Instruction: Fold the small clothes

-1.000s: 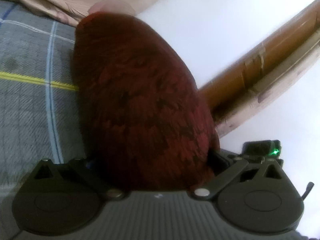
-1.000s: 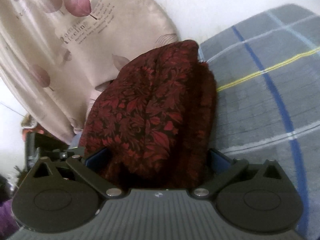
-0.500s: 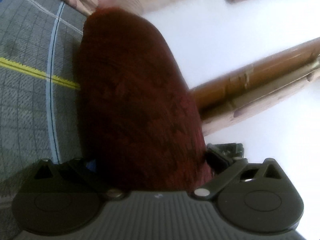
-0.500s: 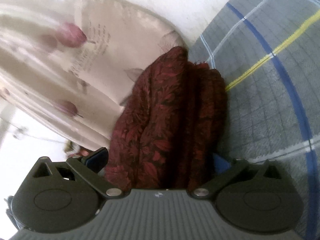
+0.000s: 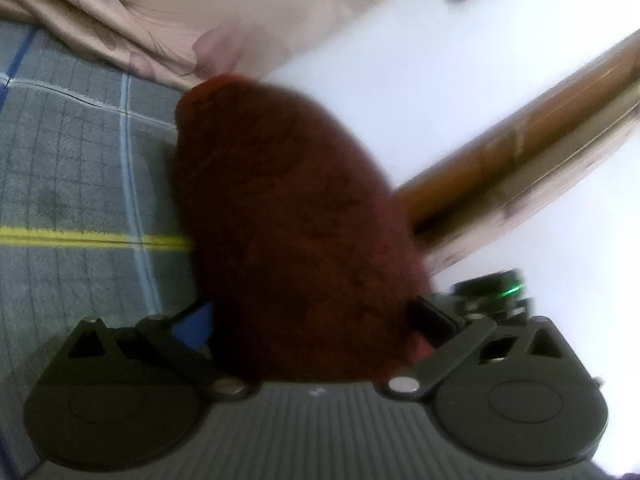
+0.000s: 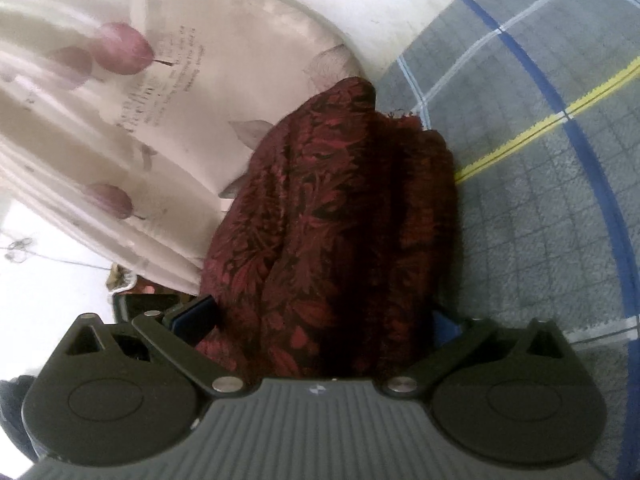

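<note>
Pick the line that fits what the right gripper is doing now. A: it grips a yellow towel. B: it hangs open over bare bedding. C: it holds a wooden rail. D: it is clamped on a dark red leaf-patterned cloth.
D: the right gripper has its blue-padded fingers pressed against the bunched dark red cloth on both sides.
</note>
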`<state>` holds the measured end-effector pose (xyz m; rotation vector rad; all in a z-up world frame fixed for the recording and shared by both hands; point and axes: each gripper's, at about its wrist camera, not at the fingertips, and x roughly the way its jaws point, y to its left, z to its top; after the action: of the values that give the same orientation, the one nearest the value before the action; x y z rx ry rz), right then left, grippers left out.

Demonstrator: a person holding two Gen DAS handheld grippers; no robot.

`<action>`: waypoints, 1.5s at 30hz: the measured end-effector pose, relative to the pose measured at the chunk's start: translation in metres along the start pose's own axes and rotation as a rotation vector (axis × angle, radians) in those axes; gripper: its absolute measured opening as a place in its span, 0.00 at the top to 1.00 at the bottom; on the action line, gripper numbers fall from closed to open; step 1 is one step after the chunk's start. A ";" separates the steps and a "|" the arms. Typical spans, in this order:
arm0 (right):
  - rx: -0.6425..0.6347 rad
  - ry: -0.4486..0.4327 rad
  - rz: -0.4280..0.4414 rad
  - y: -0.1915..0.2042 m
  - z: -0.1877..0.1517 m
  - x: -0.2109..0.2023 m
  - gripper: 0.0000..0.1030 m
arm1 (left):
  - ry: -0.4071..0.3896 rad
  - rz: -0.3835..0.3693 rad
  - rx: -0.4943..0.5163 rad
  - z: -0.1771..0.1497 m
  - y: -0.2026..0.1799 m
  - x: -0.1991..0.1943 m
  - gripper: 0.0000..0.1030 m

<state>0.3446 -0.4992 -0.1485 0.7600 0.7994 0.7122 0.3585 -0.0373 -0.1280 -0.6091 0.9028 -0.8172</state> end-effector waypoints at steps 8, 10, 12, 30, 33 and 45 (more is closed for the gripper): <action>-0.003 0.003 -0.054 0.007 0.005 0.015 0.00 | 0.018 -0.088 0.007 0.000 0.011 0.029 0.01; -0.054 0.001 -0.080 0.012 0.002 0.017 0.01 | -0.004 -0.057 0.034 -0.006 0.004 0.033 0.06; -0.133 -0.004 -0.093 0.017 -0.006 0.023 0.04 | -0.046 -0.057 0.030 -0.010 0.002 0.032 0.13; -0.144 -0.123 -0.024 0.055 -0.038 0.011 0.28 | -0.107 0.024 0.078 -0.029 -0.027 -0.023 0.20; -0.147 -0.121 -0.015 0.071 -0.046 0.013 0.28 | -0.115 0.040 0.079 -0.033 -0.029 -0.039 0.20; -0.147 -0.086 0.025 0.120 -0.090 0.039 0.28 | -0.151 0.126 0.077 -0.057 -0.036 -0.101 0.20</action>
<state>0.2591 -0.3771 -0.1083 0.6636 0.6533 0.7474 0.2594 0.0189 -0.0853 -0.5339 0.7609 -0.6803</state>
